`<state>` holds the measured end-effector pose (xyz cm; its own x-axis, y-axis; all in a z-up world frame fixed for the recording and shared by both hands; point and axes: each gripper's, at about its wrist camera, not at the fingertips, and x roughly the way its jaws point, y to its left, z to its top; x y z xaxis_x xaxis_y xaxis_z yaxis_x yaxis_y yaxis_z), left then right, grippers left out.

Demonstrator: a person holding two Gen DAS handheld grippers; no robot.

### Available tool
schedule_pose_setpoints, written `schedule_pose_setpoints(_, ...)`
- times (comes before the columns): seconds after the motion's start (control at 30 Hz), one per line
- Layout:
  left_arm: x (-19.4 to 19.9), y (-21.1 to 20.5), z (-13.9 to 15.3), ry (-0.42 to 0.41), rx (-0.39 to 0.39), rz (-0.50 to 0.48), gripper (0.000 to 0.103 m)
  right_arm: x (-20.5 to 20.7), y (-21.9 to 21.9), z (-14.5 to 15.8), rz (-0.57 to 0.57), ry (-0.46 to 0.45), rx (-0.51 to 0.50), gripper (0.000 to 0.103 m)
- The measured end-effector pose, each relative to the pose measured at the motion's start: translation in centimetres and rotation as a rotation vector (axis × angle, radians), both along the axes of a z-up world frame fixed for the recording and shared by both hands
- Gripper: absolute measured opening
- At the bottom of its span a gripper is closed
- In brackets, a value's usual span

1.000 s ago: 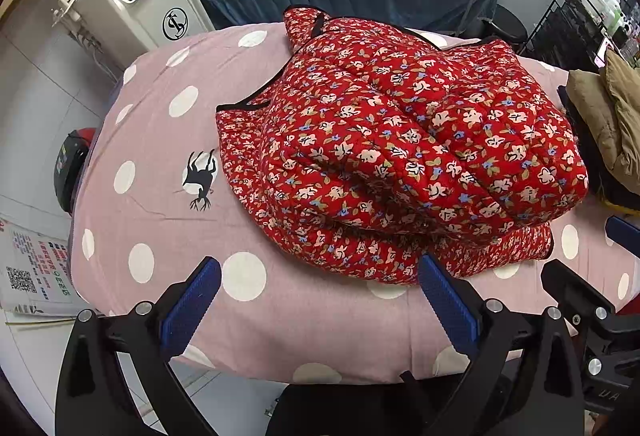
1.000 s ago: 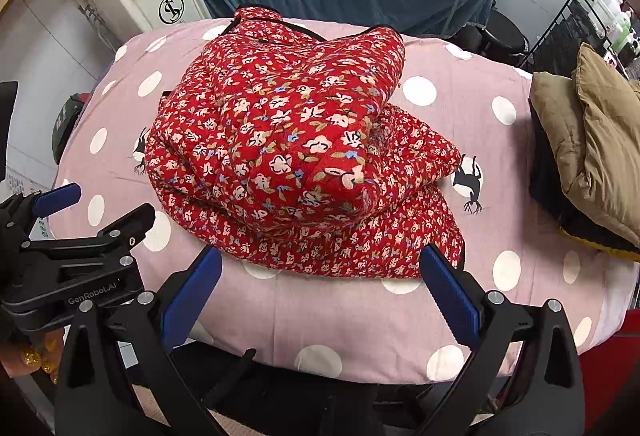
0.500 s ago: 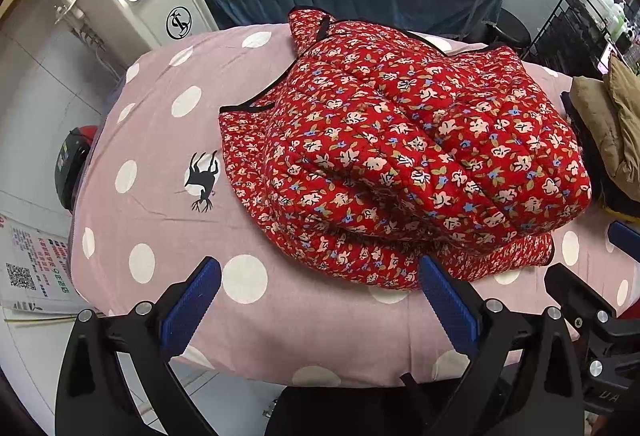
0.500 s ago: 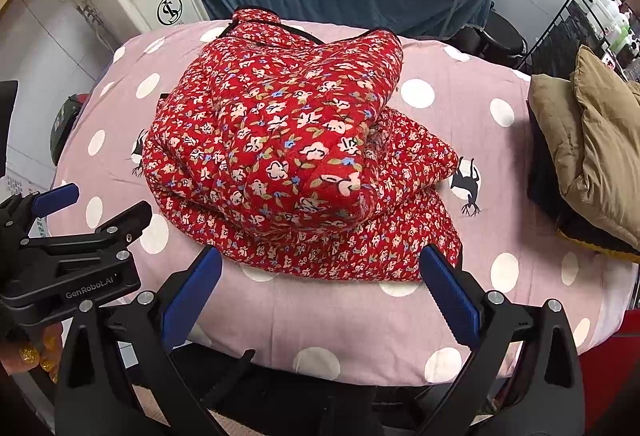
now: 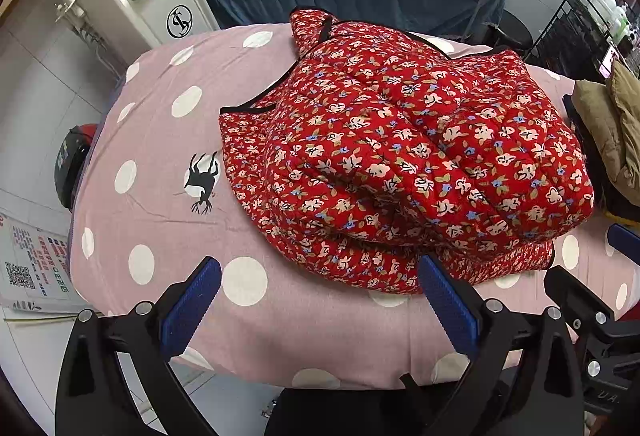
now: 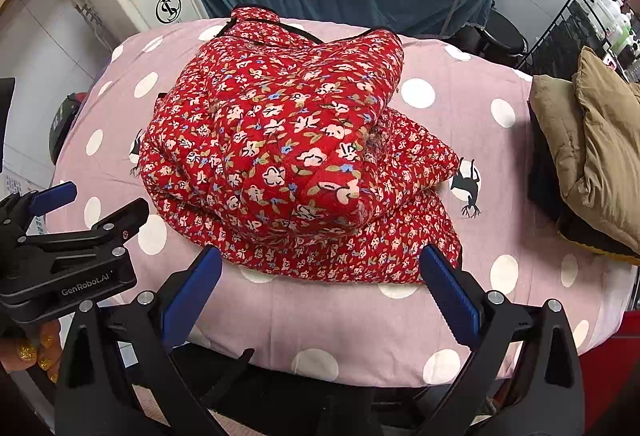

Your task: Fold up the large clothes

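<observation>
Holding both tools back from the folded bundle, I judge the fold largely complete, pending a final tidy or set-aside. The red floral quilted jacket [image 5: 404, 156] lies doubled over on the bench [image 5: 152, 172], which is covered in a pink polka-dot cloth, mid-surface and slightly far of the near edge. The left tool [image 5: 318, 302] hangs spread and empty, the jacket's near hem just beyond its right finger. The right tool [image 6: 320, 294] is likewise spread and empty, the hem between and just past its fingers. Next move, as I judge it: advance, pinch the loose near hem, and square the layers.
</observation>
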<state>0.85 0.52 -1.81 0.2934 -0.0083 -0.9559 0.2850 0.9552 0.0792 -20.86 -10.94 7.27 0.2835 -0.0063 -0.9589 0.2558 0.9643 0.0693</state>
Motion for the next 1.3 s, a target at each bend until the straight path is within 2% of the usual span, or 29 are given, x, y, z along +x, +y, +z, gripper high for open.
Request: schedule_pose_setpoints(1.3, 0.32, -0.08, -0.63, 0.018, 0.0, -0.002, 0.097, 0.46, 0.04, -0.41, 0.003, 0.012, -0.006, 0.097)
